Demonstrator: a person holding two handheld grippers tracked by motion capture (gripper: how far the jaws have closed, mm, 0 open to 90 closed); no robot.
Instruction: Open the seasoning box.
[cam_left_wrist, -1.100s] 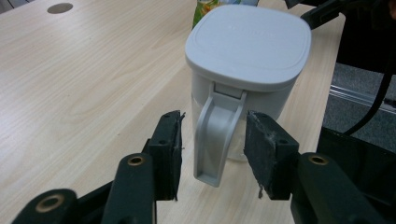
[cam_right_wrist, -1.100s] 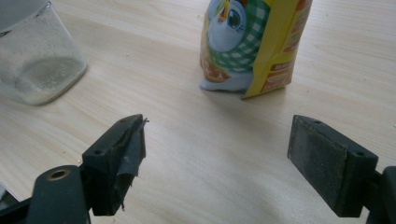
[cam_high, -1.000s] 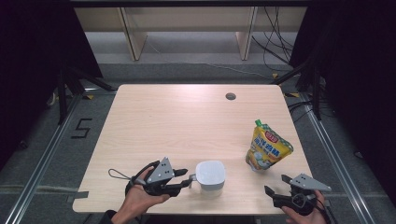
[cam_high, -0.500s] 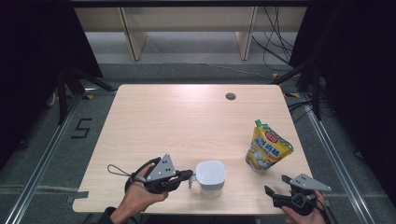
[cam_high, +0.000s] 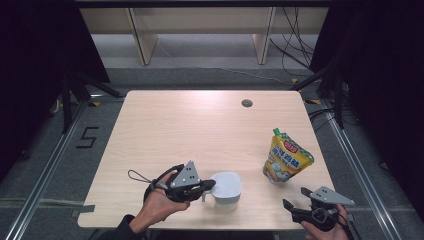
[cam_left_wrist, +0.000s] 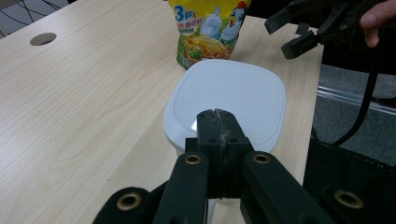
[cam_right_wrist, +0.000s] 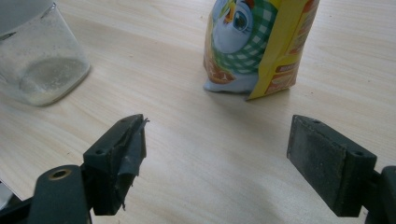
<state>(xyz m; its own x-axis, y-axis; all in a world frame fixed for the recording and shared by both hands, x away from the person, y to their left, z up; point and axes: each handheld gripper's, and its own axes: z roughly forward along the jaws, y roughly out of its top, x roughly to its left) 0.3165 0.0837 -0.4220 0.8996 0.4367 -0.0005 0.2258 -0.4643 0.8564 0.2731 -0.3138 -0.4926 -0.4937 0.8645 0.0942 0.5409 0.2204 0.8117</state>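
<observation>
Standing near the tabletop's (cam_high: 165, 125) front edge, the white-lidded jar (cam_high: 226, 186) has its handle gripped by the left gripper (cam_high: 204, 186), fingers fully closed on it. The right gripper (cam_high: 289, 209), fingers wide apart and empty, waits at the front right corner, nearer the yellow pouch (cam_high: 286, 159) than the jar.

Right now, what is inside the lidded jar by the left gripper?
Through the jar's clear wall, a low layer of pale grains or powder sits at the bottom. From above, the white lid covers the opening, so the contents are hidden there.
</observation>
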